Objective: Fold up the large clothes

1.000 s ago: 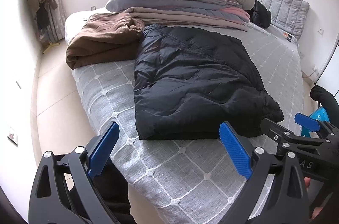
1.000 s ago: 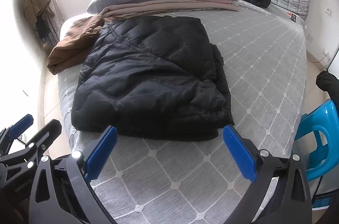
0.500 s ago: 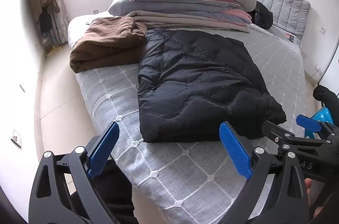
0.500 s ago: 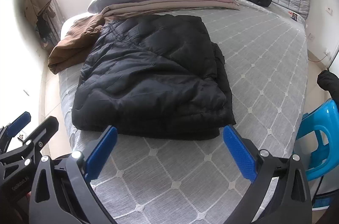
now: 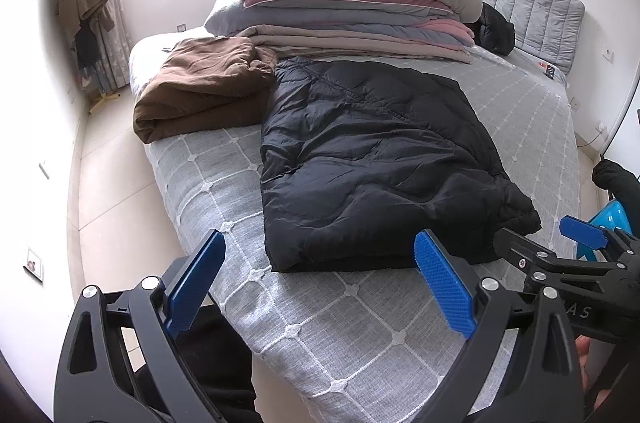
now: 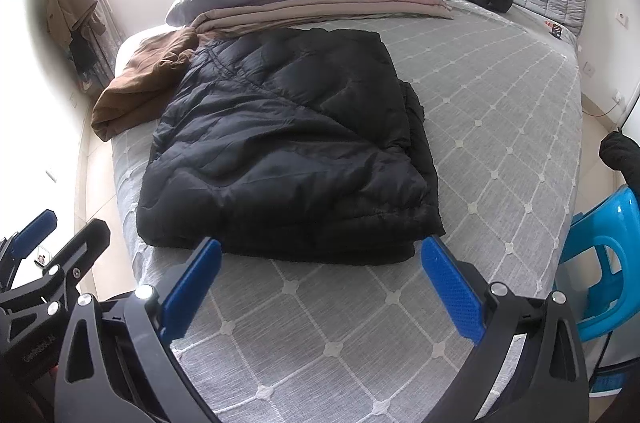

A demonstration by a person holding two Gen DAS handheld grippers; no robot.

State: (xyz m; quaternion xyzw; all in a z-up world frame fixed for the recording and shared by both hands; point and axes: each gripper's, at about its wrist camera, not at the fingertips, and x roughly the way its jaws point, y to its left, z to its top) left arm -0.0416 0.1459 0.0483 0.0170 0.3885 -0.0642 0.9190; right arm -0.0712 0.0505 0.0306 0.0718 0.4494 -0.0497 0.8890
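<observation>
Both tools have drawn back a little from the bed since 1 second ago: in the left wrist view the black jacket [image 5: 372, 167] now sits slightly higher and farther ahead of the blue pads, and more of the bed's near corner and the floor beside it shows. The jacket itself has not shifted on the bed [image 5: 360, 307].

The jacket is a black quilted puffer, folded into a thick, roughly rectangular bundle with rumpled, shiny panels and a diagonal seam crossing its top. Its near edge lies just ahead of the right tool [image 6: 320, 287], between the 2 blue pads from that view, not touching them. From the left tool [image 5: 324, 287] it lies ahead and to the right, with its stacked layers showing along the right edge.

Both tools are spread wide and hold nothing. The right tool also appears at the right edge of the left wrist view, and the left tool at the left edge of the right wrist view.

Beyond the jacket, to the left of it, a folded brown garment [image 5: 204, 83] touches its far left corner. Behind both rises a stack of folded bedding [image 5: 344, 7] topped by a grey pillow. A blue chair [image 6: 604, 263] stands right of the right tool, beside the bed.
</observation>
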